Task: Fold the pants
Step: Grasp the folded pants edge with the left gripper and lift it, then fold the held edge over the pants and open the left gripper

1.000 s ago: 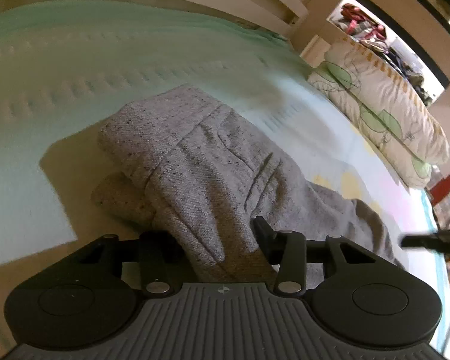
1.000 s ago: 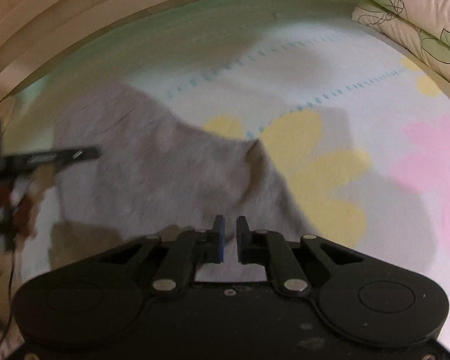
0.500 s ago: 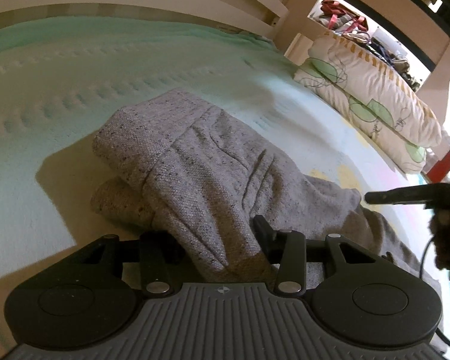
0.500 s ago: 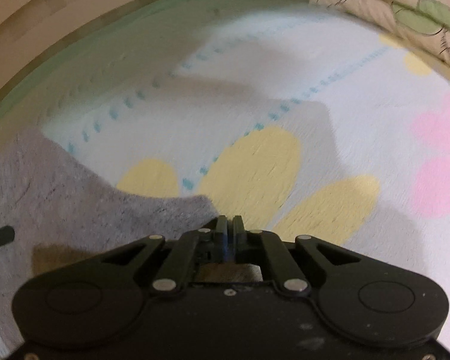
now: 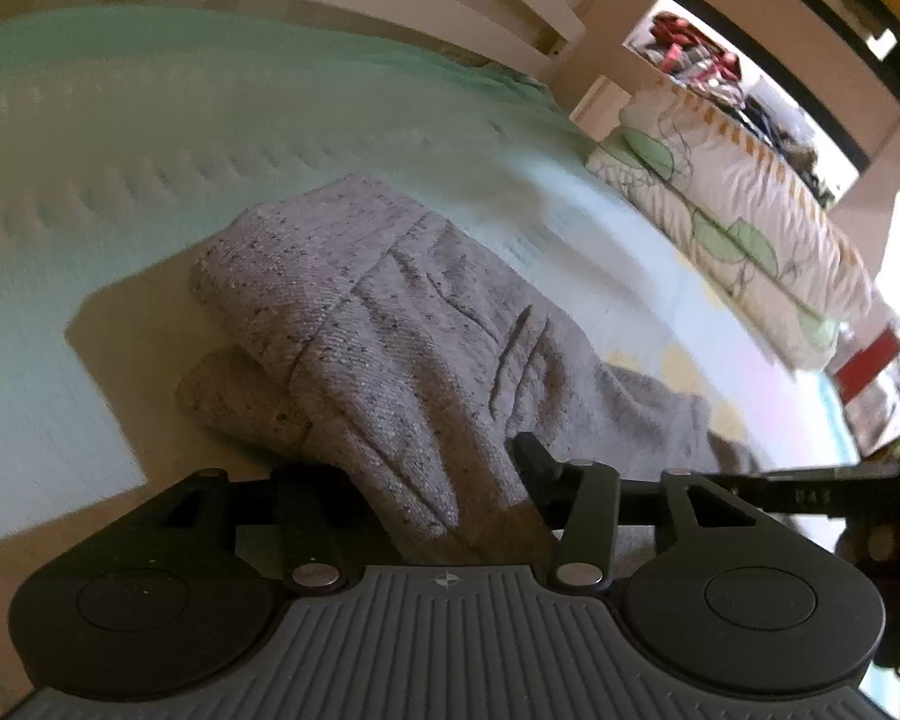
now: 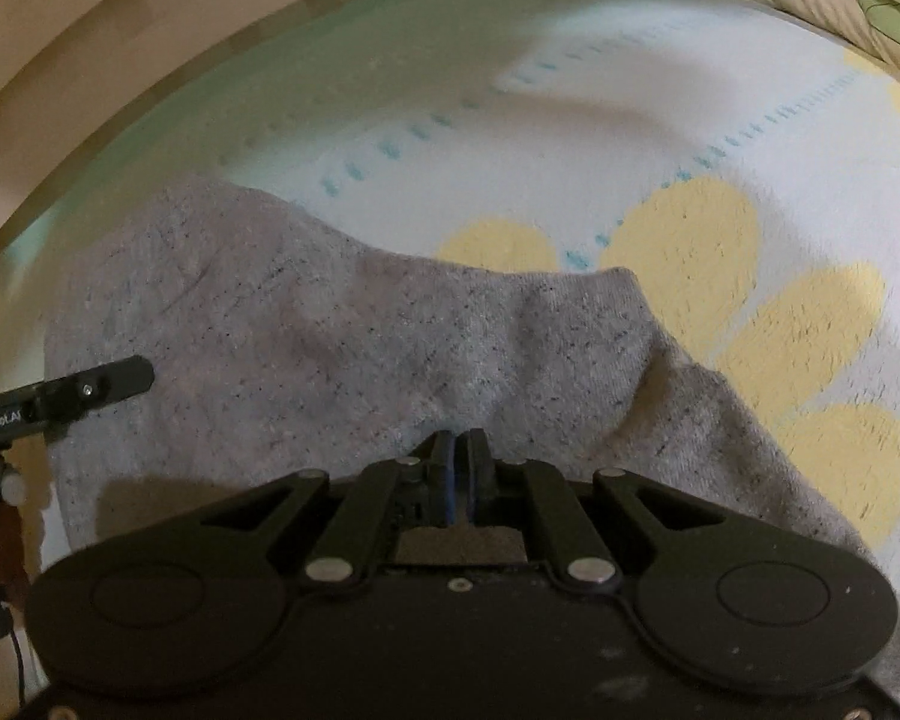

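On the bed sheet (image 6: 570,60), grey pants (image 5: 402,324) bunched between left tool (image 5: 426,480) fingers just widening, right tool (image 6: 459,450) angled down, pinched together.

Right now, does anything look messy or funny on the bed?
Only the grey pants. They lie bunched and wrinkled on the bed sheet, one thick fold draped between the left gripper fingers, not yet flat. Nothing looks spilled or torn.
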The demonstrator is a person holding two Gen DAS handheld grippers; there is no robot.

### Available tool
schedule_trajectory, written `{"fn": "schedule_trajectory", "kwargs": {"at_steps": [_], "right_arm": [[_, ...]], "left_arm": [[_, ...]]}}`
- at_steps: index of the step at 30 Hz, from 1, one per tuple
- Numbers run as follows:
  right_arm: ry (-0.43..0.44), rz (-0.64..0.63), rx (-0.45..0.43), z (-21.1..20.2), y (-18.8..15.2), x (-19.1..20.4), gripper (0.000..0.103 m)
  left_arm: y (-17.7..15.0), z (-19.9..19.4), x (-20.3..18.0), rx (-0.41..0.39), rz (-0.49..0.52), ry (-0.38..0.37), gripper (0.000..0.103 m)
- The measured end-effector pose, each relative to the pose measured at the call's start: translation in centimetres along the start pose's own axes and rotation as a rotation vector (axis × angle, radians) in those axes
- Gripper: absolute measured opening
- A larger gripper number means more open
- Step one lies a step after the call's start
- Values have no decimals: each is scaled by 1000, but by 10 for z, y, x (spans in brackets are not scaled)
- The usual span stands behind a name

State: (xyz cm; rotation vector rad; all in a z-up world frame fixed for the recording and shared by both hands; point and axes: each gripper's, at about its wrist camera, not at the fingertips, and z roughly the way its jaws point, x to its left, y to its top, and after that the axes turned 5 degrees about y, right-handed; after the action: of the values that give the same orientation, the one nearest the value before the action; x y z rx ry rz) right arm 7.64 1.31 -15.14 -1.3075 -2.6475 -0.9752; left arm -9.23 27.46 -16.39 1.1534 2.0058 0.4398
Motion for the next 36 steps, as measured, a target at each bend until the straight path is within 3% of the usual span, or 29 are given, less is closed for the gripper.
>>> {"fn": "schedule_trajectory", "kwargs": {"at_steps": [2, 4, 5, 6, 11, 15, 19, 24, 29, 30, 31, 34, 36], "right_arm": [[6, 6, 0, -8, 3, 0, 9], [12, 7, 8, -17, 1, 0, 10], [12, 5, 19, -22, -1, 1, 10], [13, 0, 27, -28, -4, 0, 10], [26, -36, 48, -65, -15, -2, 10], [15, -38, 40, -96, -25, -12, 10], [-25, -39, 40, -125, -36, -27, 11], [-63, 56, 21, -159, -63, -59, 12], [-129, 200, -11, -182, -107, -96, 12], [-143, 231, -18, -185, -118, -103, 13], [-162, 263, -29, -189, -130, -111, 14], [-212, 386, -63, -196, -164, -132, 15], [-232, 478, -91, -201, -186, -143, 15]], "left_arm": [[4, 2, 1, 16, -37, -27, 63], [6, 3, 0, 22, -70, -32, 64], [6, 2, -1, 17, -78, -22, 57], [6, 1, -3, 10, -74, 4, 35], [6, -19, -39, -83, 121, 50, 28], [13, -42, -76, -166, 279, 7, 28], [10, -68, -125, -244, 483, -87, 28], [-9, -78, -198, -272, 714, -304, 28], [-55, -45, -263, -135, 849, -541, 31], [-67, -35, -274, -92, 869, -575, 37], [-78, -25, -284, -48, 886, -598, 43], [-104, -3, -305, 70, 900, -653, 47], [-106, -2, -305, 85, 892, -675, 51]]}}
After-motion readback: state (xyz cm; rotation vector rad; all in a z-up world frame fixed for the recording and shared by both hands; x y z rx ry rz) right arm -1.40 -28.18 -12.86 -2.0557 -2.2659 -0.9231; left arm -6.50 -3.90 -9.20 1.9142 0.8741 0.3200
